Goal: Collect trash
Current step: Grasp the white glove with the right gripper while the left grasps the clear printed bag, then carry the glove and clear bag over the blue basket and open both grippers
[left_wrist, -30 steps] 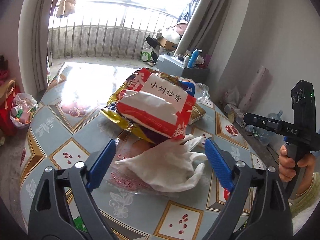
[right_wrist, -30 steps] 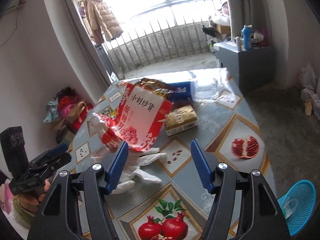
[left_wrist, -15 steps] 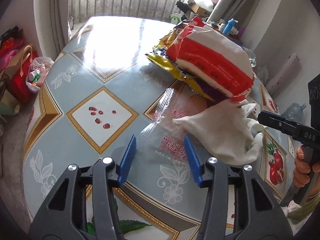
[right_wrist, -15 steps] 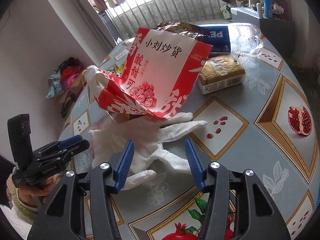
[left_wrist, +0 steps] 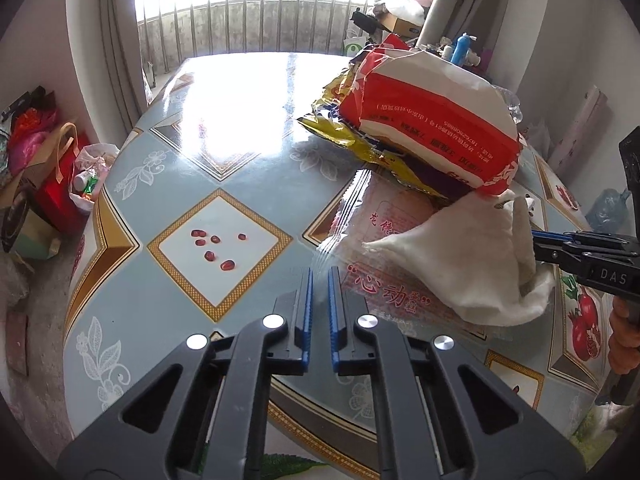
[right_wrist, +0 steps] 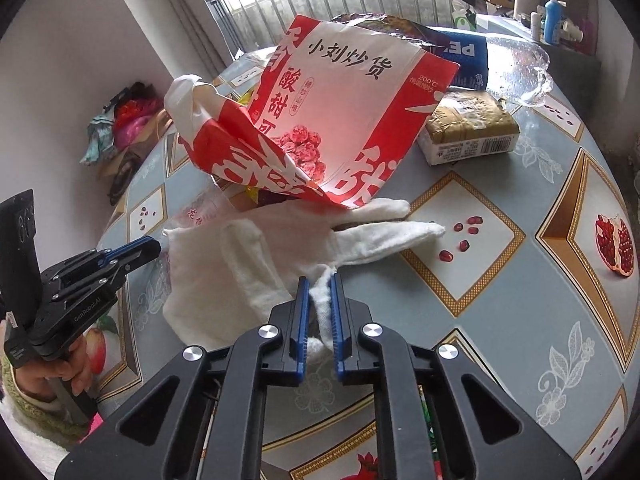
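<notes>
Lifting the white cotton glove cleanly is the step in hand, as I judge it. The glove lies on the round patterned table, its fingertips tucked under the edge of the red-and-white snack bag. Best practice here: raise slowly and draw back toward the table's near edge, so the glove slides out without dragging the bag or the crumpled gold wrapper off the pile.

Right gripper: jaws nearly together, pinching a fold of glove fabric between the blue pads; only a thin bite is held, so slippage is a risk.

Left gripper: jaws drawn close with a narrow gap. A clear plastic wrapper with red print lies flat under the glove, and its corner appears to sit between the pads; cannot tell whether it is truly gripped.

Also on the table: a tan carton and a blue packet, both apart from the glove.
</notes>
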